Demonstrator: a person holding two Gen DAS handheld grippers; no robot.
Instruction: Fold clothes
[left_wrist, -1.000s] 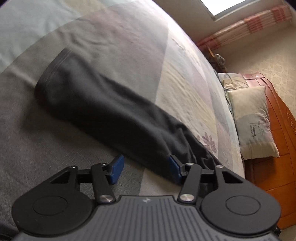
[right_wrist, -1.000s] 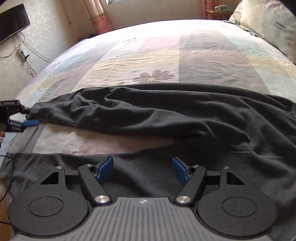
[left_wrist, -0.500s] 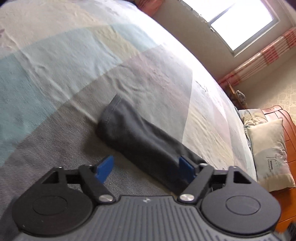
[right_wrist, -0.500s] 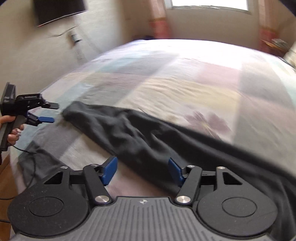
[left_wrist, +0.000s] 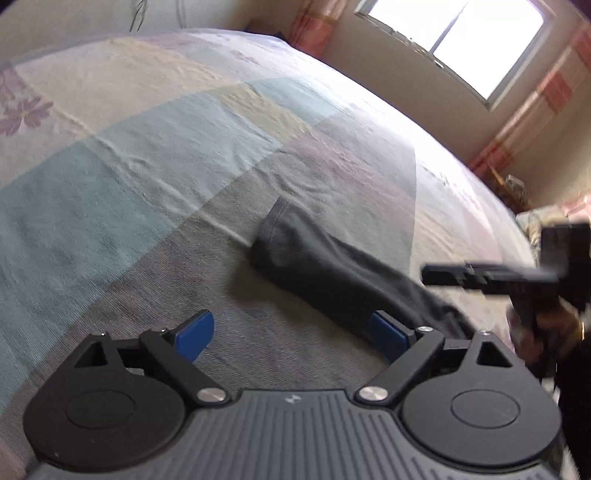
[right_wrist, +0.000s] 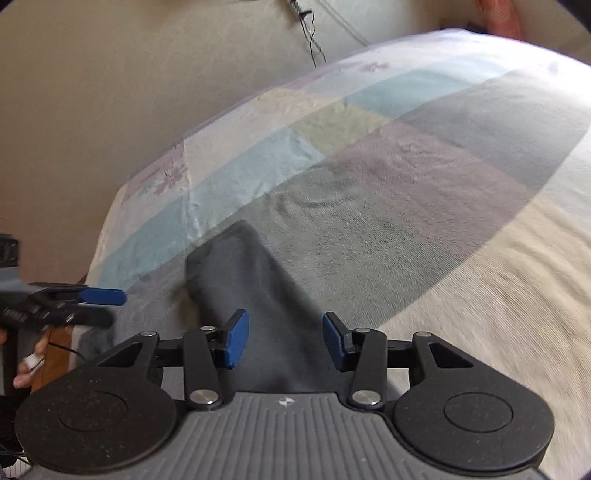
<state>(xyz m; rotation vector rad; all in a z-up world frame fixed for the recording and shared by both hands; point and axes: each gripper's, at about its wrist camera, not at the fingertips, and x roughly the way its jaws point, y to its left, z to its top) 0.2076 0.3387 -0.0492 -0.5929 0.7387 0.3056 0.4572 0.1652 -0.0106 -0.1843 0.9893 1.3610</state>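
Note:
A dark grey garment lies stretched out on the bed, its hemmed end (left_wrist: 291, 236) pointing up and left in the left wrist view. My left gripper (left_wrist: 291, 332) hovers just short of that end. Its jaws are opening, with only bedspread between them and the cloth at the right pad (left_wrist: 388, 334). In the right wrist view the same cloth strip (right_wrist: 236, 266) runs down under my right gripper (right_wrist: 285, 339), whose jaws are closing over it without pressing on it. Each view shows the other gripper: the right gripper (left_wrist: 480, 275) and the left gripper (right_wrist: 74, 302).
The patchwork bedspread (left_wrist: 155, 147) covers the whole bed. A beige wall (right_wrist: 110, 92) with a hanging cable (right_wrist: 310, 33) runs along the bed's far side. A window (left_wrist: 461, 40) with striped curtains stands behind. A person's hand (left_wrist: 546, 325) holds the right gripper.
My right gripper has swept left along the garment to its hemmed end, and its jaws have narrowed. My left gripper has widened, drawn back and tilted up. The right gripper now shows in the left view.

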